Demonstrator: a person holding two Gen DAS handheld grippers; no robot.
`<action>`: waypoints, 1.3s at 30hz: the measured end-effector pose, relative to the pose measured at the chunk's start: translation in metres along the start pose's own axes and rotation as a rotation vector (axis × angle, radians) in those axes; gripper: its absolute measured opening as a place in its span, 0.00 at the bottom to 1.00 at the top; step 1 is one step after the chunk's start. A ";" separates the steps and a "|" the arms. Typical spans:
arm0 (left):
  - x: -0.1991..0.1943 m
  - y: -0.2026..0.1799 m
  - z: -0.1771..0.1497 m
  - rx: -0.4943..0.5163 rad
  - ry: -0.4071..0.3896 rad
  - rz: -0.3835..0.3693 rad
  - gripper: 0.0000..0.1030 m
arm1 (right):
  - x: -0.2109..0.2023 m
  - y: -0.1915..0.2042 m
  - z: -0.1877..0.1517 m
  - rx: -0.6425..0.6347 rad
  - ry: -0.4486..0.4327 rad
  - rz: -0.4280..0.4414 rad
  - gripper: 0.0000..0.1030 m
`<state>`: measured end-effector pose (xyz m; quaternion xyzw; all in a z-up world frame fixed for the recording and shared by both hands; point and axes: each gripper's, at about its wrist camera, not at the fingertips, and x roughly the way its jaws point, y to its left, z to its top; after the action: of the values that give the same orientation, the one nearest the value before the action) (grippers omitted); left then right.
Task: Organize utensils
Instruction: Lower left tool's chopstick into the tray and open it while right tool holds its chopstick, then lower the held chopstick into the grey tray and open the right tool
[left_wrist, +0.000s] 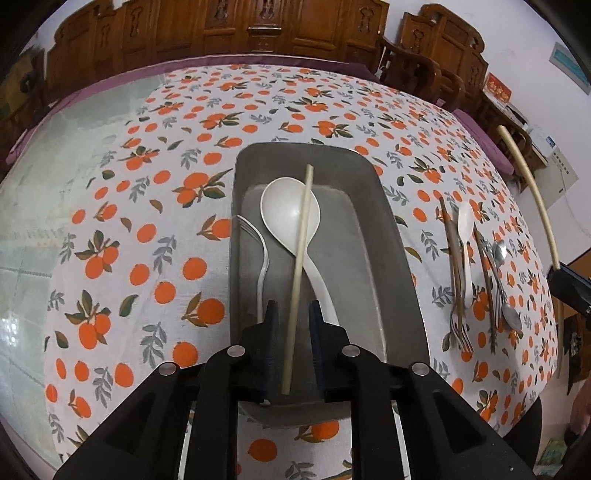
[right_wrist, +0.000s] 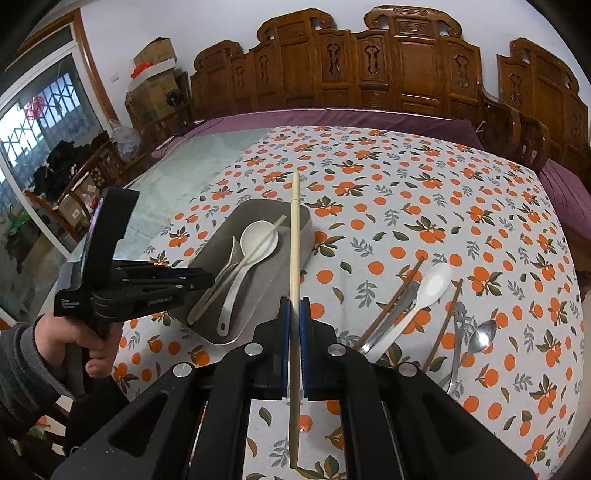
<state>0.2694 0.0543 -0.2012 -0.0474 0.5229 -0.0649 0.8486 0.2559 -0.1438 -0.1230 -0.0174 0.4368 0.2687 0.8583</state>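
A pale wooden chopstick (left_wrist: 301, 254) lies across the white plastic ladle (left_wrist: 291, 218) inside the grey rectangular metal tray (left_wrist: 400, 291). The left gripper (left_wrist: 293, 314) straddles it, jaws narrowly apart, pads clear. The right gripper (right_wrist: 294, 306) clamps a second pale chopstick (right_wrist: 294, 258) above the orange-patterned tablecloth (right_wrist: 406, 206).

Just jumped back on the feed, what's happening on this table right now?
A person is sorting utensils into a grey rectangular tray. The left gripper stands over the tray, its jaws apart around a pale wooden chopstick that lies across a large white plastic ladle, beside a white plastic fork. The right gripper is shut on a second pale chopstick. A small white spoon, brown chopsticks and metal cutlery lie on the orange-print tablecloth.
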 end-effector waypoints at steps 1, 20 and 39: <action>-0.003 0.000 -0.001 0.001 -0.006 -0.004 0.21 | 0.001 0.002 0.001 -0.003 0.001 0.002 0.06; -0.093 0.031 -0.013 0.028 -0.191 0.035 0.63 | 0.062 0.041 0.025 0.029 0.033 0.055 0.06; -0.112 0.068 -0.020 -0.030 -0.241 0.088 0.87 | 0.132 0.053 0.041 0.107 0.077 0.031 0.06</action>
<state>0.2055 0.1393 -0.1214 -0.0445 0.4195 -0.0134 0.9066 0.3236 -0.0293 -0.1868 0.0252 0.4834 0.2574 0.8363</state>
